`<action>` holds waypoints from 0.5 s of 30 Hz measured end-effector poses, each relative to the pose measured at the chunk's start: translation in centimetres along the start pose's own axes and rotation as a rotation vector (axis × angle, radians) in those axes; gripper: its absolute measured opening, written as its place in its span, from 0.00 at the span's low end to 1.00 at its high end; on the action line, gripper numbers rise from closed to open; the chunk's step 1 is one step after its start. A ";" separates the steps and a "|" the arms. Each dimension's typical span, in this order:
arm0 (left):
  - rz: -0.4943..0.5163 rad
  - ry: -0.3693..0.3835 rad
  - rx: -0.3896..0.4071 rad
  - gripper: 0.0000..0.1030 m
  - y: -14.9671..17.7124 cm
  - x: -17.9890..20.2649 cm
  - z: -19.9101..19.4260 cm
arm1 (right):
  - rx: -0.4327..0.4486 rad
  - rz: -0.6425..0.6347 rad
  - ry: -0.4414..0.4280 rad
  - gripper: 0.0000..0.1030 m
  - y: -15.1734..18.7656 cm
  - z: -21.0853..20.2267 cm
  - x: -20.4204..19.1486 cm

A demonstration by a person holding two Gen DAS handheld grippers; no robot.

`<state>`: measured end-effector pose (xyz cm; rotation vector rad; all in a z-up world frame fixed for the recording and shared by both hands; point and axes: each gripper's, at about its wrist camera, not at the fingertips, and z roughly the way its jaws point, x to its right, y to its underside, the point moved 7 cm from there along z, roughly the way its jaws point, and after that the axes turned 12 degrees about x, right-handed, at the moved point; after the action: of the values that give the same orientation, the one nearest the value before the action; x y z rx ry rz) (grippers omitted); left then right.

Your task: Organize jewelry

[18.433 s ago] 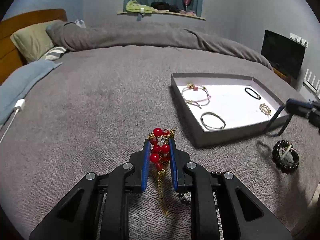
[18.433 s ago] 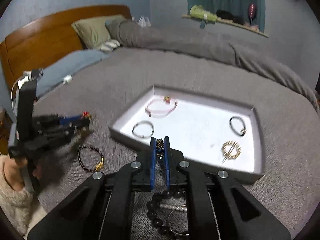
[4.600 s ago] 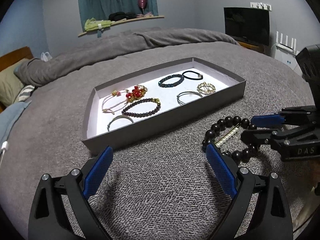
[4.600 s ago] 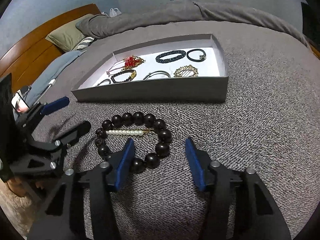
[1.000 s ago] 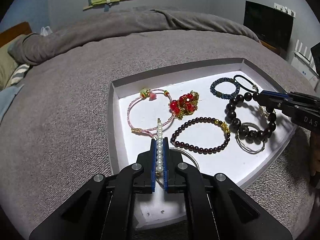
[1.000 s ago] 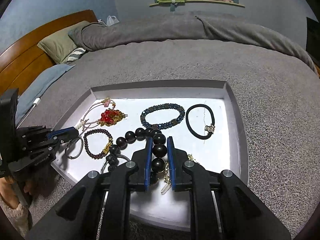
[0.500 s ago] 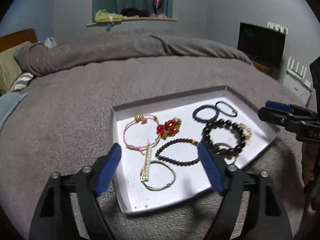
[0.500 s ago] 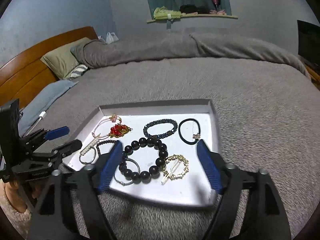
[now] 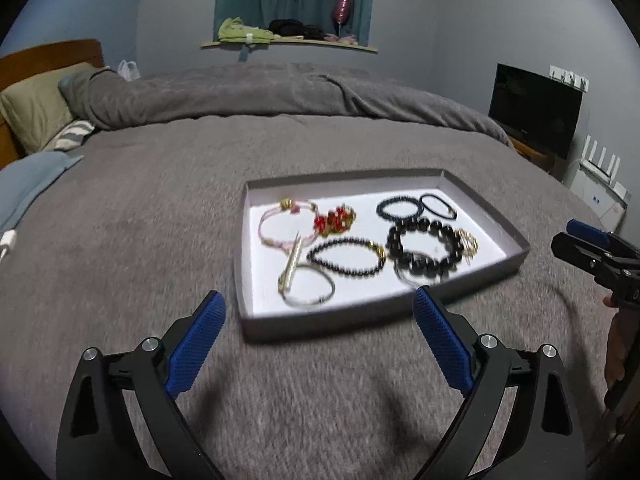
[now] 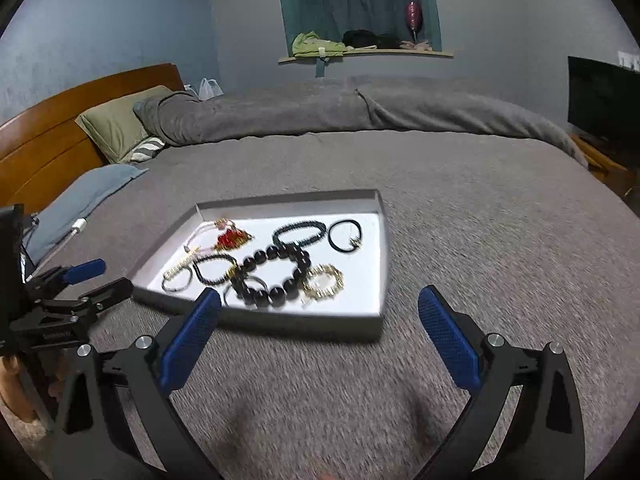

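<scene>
Both claws, left gripper [image 9: 318, 334] and right gripper [image 10: 318, 328], gape empty before the shallow grey cardboard tray [image 9: 384, 316] of motion-blurred bracelets on the grey bedspread [image 9: 132, 240].

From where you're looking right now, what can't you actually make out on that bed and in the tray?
- Silver bangle: right wrist view, partly covered by the big black bead bracelet.
- Gold ring-shaped piece: left wrist view, half hidden behind the same bracelet; motion blur hides its detail.
- Clasps and small beads: too blurred in both views.
- Tray front inner wall: faces away from both cameras.
- Bed edge: cut off by the fisheye rim.
</scene>
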<state>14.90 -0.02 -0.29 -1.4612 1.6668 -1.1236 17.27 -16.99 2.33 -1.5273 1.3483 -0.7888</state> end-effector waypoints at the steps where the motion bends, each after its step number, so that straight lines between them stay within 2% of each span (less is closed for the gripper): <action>1: 0.008 -0.009 -0.002 0.92 0.4 0.1 -0.3 | 0.000 0.000 0.005 0.95 0.3 -0.2 0.1; 8: 0.030 -0.018 -0.010 0.93 2.3 1.1 -1.7 | -0.013 0.013 0.037 0.95 2.8 -0.5 0.5; 15: 0.083 -0.050 0.026 0.93 2.5 1.4 -1.2 | 0.002 -0.049 0.056 0.95 3.4 0.4 -0.1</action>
<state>12.53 -1.17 -1.93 -1.3797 1.6567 -1.0514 16.34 -16.66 -0.93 -1.5521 1.3547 -0.8688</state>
